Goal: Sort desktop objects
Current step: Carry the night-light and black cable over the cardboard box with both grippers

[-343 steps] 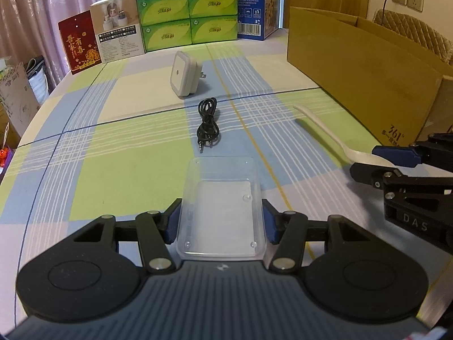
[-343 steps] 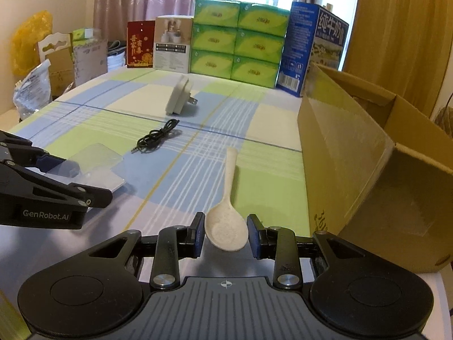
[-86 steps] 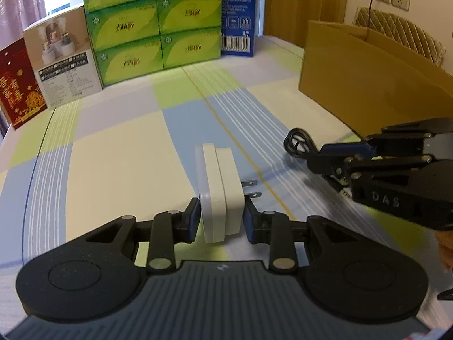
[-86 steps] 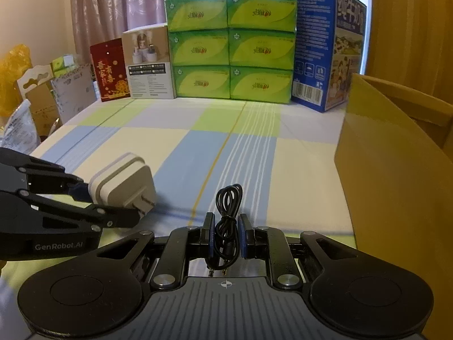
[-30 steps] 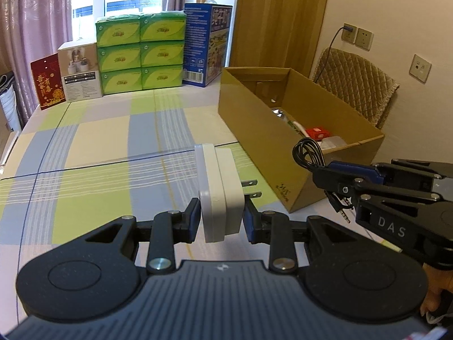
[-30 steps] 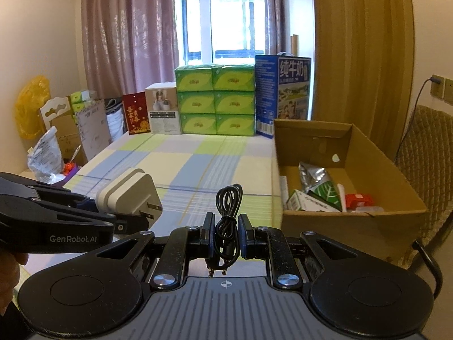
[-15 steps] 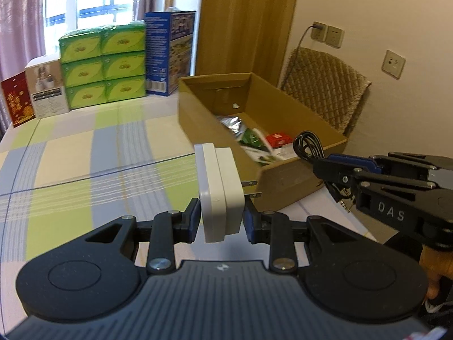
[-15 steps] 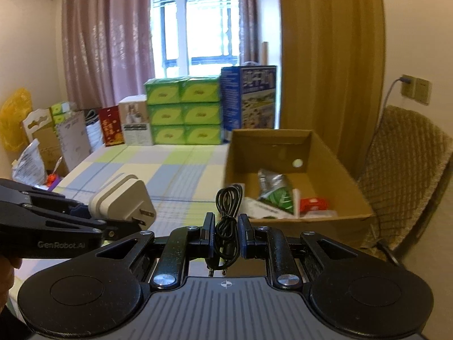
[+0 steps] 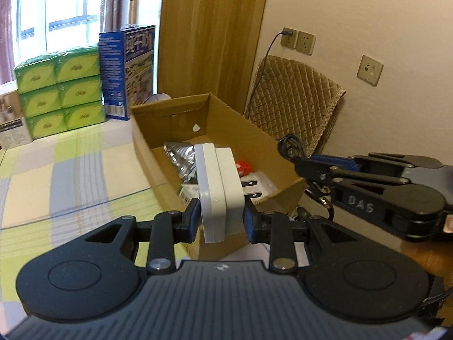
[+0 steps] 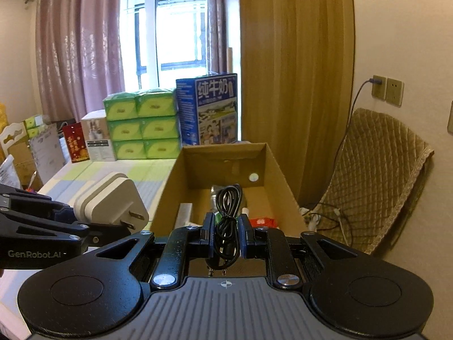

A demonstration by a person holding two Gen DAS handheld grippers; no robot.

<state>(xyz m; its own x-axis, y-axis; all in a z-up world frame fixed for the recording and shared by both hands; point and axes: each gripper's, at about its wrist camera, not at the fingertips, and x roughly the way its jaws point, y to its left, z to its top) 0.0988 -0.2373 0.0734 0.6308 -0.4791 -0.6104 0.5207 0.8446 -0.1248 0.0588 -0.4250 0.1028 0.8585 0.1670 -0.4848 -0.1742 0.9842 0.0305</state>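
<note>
The left gripper [image 9: 221, 221] is clamped on a white plug adapter [image 9: 219, 189], its blue pads pressed flat against both sides and the two metal prongs pointing toward three o'clock. The adapter is held in the air at the near end of an open cardboard box [image 9: 249, 138], which runs away toward twelve o'clock on a checked tablecloth [image 9: 70, 170]. The right gripper [image 10: 225, 233] is closed tight on a coiled black cable [image 10: 228, 212], the loop standing up above the pads and the jack ends hanging below. From the right wrist view the cable is lined up over the box [image 10: 283, 187] at its near end. Inside the box lie a silvery packet [image 9: 179, 155], a small red item [image 9: 243, 167] and other items too blurred to tell.
</note>
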